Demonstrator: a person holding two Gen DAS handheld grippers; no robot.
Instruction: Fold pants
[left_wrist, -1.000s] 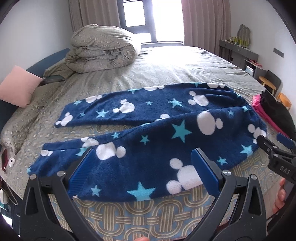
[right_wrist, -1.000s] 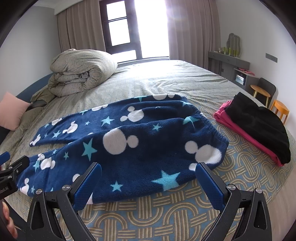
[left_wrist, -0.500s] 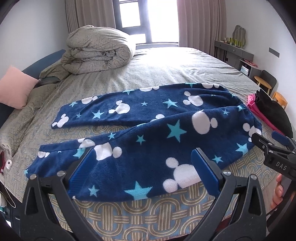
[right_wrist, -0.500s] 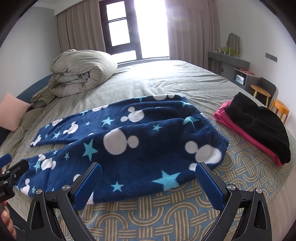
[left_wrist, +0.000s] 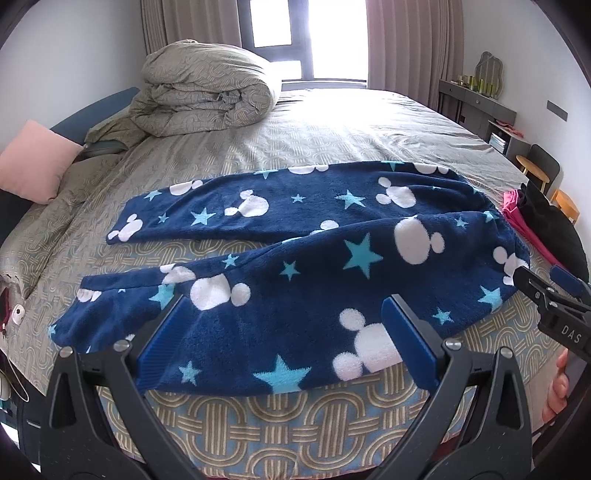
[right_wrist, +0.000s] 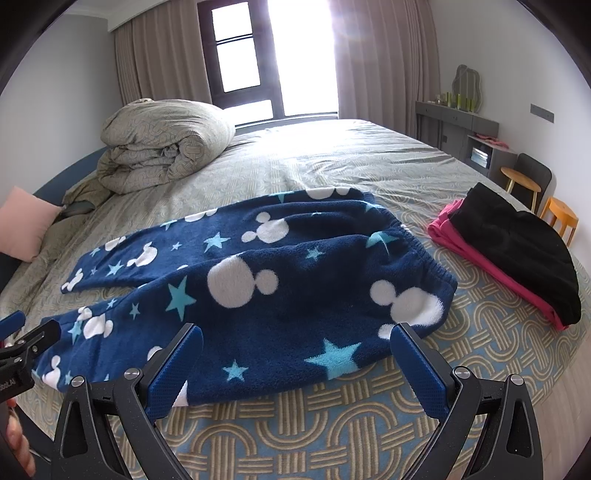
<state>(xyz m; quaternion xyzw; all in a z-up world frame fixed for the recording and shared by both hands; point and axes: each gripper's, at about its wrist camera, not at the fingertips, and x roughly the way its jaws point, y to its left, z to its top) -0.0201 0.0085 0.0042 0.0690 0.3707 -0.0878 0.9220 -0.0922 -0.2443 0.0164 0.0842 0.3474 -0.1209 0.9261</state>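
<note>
Navy fleece pants with white mouse heads and light blue stars lie flat on the bed, legs spread apart to the left, waistband to the right. They also show in the right wrist view. My left gripper is open and empty, hovering over the near leg. My right gripper is open and empty above the near edge close to the waistband. Each gripper shows at the edge of the other's view.
The bed has a patterned cover. A rolled duvet and a pink pillow lie at the far left. Folded black and pink clothes sit to the right. A cabinet and stools stand beyond.
The left gripper has risen and pulled back slightly, so the pants sit lower and smaller in its view. The right gripper has barely moved. Both stayed open.
</note>
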